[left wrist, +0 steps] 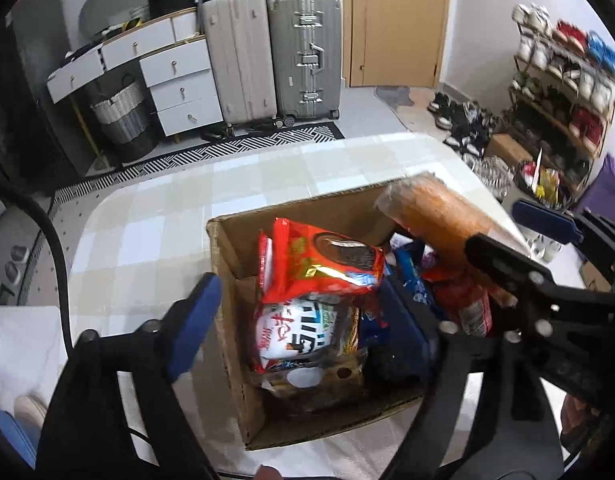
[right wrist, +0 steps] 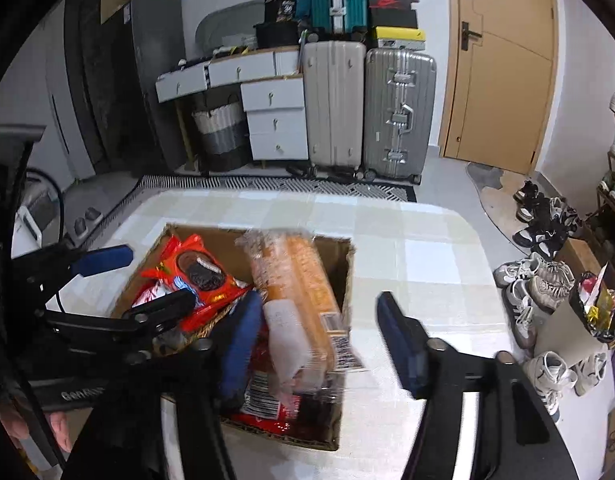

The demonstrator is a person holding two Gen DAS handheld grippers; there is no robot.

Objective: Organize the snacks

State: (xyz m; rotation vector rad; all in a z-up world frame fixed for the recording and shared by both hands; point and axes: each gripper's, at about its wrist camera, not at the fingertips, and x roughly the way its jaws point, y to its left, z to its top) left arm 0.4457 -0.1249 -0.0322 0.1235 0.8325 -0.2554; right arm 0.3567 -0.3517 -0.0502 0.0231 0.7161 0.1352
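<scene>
Both tools stand with jaws apart over the open brown cardboard box (right wrist: 349, 268) on the pale checked bench (right wrist: 427, 256), and neither presses on anything. Left tool (left wrist: 307, 316): blue pads straddle the box's near-left wall, with the red crinkly cookie packet printed with dark sandwich biscuits (left wrist: 327, 260) lying loose between and beyond them. Right tool (right wrist: 319, 340): pads flank the long orange biscuit sleeve in clear film (right wrist: 303, 280), which rests tilted on the other packets at the box's right side; it appears free of both pads, though motion blur leaves that uncertain. Handling, judged: sleeve is light, fairly stiff along its length, contents breakable, film slippery; take it across the middle of its width with modest squeeze, not at the crimped ends. Red packet is soft, crushable; grip it at a sealed edge. Both tools point steeply downward into the box, left from the near-left, right from the near-right, and a hand (right wrist: 57, 428) shows under the left tool's handle.
</scene>
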